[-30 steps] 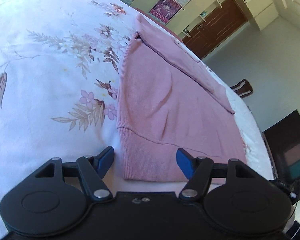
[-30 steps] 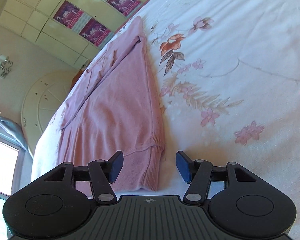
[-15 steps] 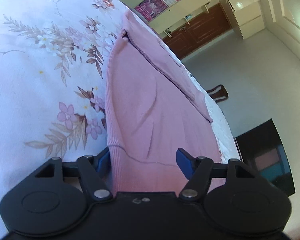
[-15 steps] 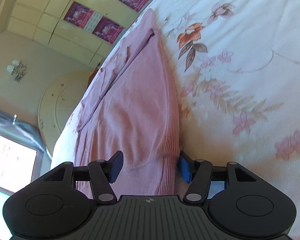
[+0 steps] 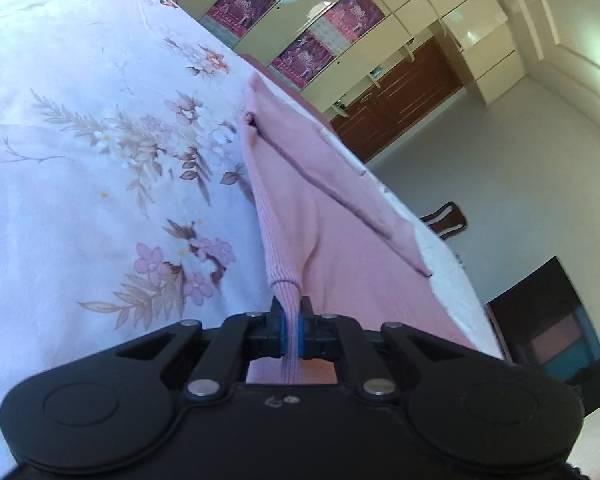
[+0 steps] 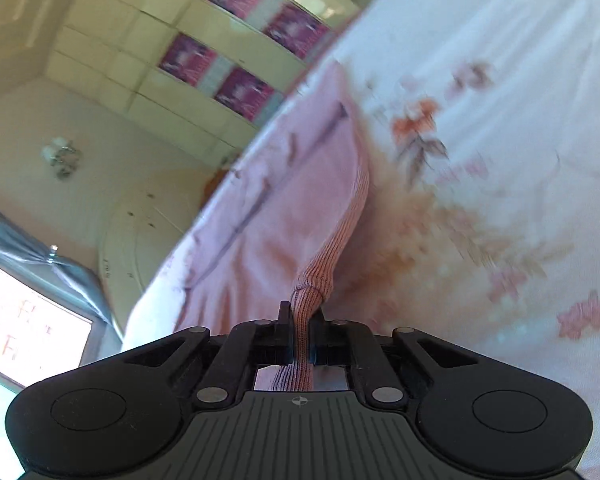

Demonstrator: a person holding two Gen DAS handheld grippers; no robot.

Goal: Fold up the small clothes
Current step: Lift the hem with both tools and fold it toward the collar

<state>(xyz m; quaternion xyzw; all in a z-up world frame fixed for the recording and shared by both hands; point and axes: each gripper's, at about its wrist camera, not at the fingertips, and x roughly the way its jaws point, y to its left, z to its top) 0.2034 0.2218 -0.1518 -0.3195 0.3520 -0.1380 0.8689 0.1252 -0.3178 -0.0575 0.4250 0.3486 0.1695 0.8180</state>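
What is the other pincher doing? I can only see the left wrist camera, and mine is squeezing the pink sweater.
Observer: The right gripper is shut on the ribbed hem of the pink sweater too.
Operator: Is anything near it?
Observer: An orange flower is printed on the bedsheet beside the sweater.
Operator: What's past the bed?
Observer: A bright window with a grey curtain.

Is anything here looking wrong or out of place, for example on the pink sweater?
Nothing stands out. The pink sweater lies partly folded on the floral bedsheet, and the left gripper and right gripper each pinch its ribbed hem. No damage shows; the right view is blurred.
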